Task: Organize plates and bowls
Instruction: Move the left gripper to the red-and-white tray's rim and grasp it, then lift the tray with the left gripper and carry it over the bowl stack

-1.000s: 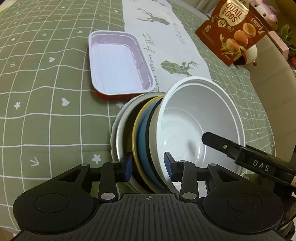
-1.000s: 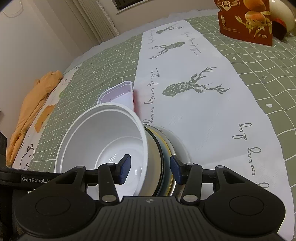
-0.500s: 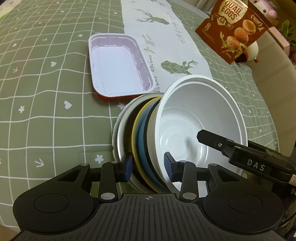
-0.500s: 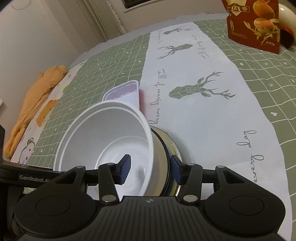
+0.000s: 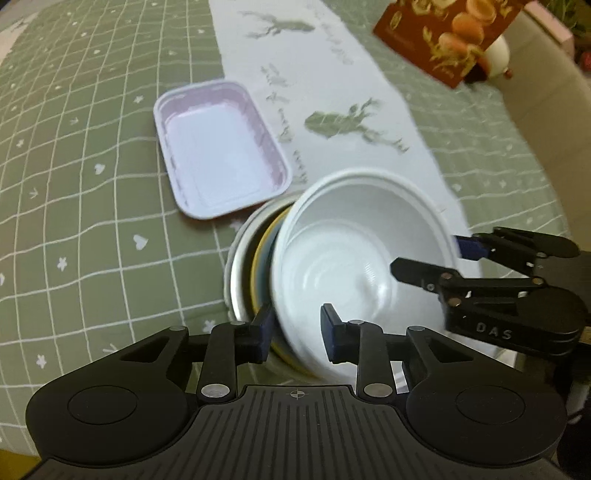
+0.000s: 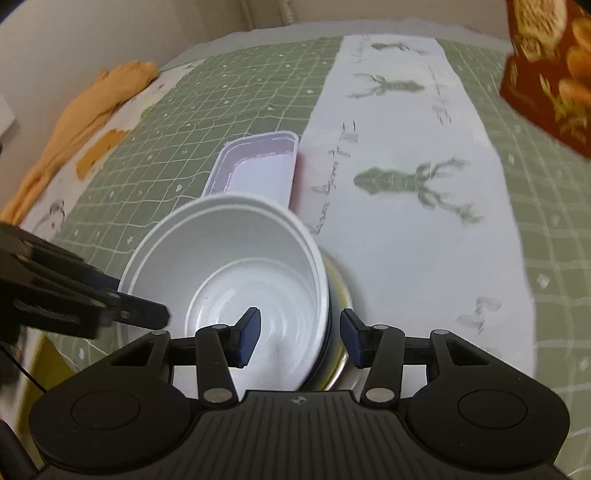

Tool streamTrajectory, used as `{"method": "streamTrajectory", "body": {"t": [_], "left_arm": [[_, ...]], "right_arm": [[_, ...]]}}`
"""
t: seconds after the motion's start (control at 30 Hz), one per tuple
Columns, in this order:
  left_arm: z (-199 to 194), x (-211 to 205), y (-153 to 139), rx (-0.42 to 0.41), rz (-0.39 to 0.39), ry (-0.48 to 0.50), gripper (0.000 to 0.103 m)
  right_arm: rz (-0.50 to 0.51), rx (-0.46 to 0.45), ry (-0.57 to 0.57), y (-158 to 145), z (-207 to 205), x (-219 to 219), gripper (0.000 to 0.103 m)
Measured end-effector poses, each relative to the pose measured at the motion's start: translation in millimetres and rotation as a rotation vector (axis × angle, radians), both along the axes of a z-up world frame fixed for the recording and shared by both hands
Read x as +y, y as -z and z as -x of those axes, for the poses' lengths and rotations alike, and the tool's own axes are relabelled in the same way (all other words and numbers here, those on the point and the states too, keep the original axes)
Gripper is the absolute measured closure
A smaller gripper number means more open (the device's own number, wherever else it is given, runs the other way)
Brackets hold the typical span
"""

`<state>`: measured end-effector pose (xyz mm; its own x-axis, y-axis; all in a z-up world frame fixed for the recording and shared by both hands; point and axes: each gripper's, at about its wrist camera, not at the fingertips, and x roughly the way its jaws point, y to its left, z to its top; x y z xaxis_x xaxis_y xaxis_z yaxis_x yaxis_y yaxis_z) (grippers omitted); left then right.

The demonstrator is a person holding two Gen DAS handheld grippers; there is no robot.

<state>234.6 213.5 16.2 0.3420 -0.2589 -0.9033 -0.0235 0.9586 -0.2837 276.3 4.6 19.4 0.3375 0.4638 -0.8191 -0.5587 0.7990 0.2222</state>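
Observation:
A white bowl (image 5: pixel 362 254) sits on top of a stack of dishes (image 5: pixel 255 266), with a yellow-rimmed plate, a blue one and a metal-rimmed dish showing under it. My left gripper (image 5: pixel 295 328) straddles the near rim of the stack, one finger inside the bowl, one outside. My right gripper (image 6: pixel 299 332) straddles the bowl's right wall (image 6: pixel 317 280) the same way, and it shows in the left wrist view (image 5: pixel 428 254). Both grip the stack from opposite sides. The bowl also shows in the right wrist view (image 6: pixel 229 266).
A pale rectangular tray (image 5: pixel 218 147) lies on the green checked cloth (image 5: pixel 74 184) just behind the stack. A white runner with deer prints (image 5: pixel 332 92) crosses the table. A red quail-egg box (image 5: pixel 443 33) stands at the back right. An orange cloth (image 6: pixel 85 110) lies far left.
Both grippers and the stack have shifted toward the tray, with motion blur. The bowl looks more upright now, with less of the plates below showing.

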Motion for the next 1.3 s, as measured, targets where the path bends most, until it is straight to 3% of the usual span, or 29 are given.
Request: {"method": "streamTrajectory", "body": {"t": [0.13,0.27,0.37,0.43,0.53,0.67,0.93,1.0,1.07,1.23,1.3], "left_arm": [[-4,18,-3,-0.018,0.064,-0.050,0.073],[-15,47,-3,-0.108,0.091,-0.156,0.071],[-25,72,5,-0.212,0.030,-0.290,0.073],[-34,90,21,-0.236,0.022,-0.381,0.073],[-49,111,48,-0.200,0.098,-0.437,0.073],[-70,121,75,-0.152,0.131,-0.427,0.073],[-103,124,104,-0.108,0.138,-0.385,0.072],[-107,122,108,-0.107,0.144,-0.374,0.073],[-112,121,109,-0.112,0.145,-0.363,0.075],[-129,115,114,-0.093,0.208,-0.330,0.084],[-133,110,114,-0.092,0.258,-0.308,0.081]], "right_arm": [[-0.010,-0.014,-0.040,-21,-7,0,0.055],[-0.073,0.022,-0.019,-45,-30,1,0.047],[-0.086,0.054,0.047,-57,-61,12,0.038],[-0.053,0.076,0.071,-58,-87,29,0.038],[0.045,0.104,0.098,-47,-122,62,0.038],[0.171,0.155,0.070,-17,-160,109,0.038],[0.230,0.415,0.017,57,-200,155,0.038],[0.261,0.425,0.000,68,-198,161,0.042],[0.268,0.453,-0.017,76,-199,161,0.055],[0.248,0.437,-0.050,75,-199,159,0.058],[0.226,0.443,-0.063,72,-198,159,0.063]]}}
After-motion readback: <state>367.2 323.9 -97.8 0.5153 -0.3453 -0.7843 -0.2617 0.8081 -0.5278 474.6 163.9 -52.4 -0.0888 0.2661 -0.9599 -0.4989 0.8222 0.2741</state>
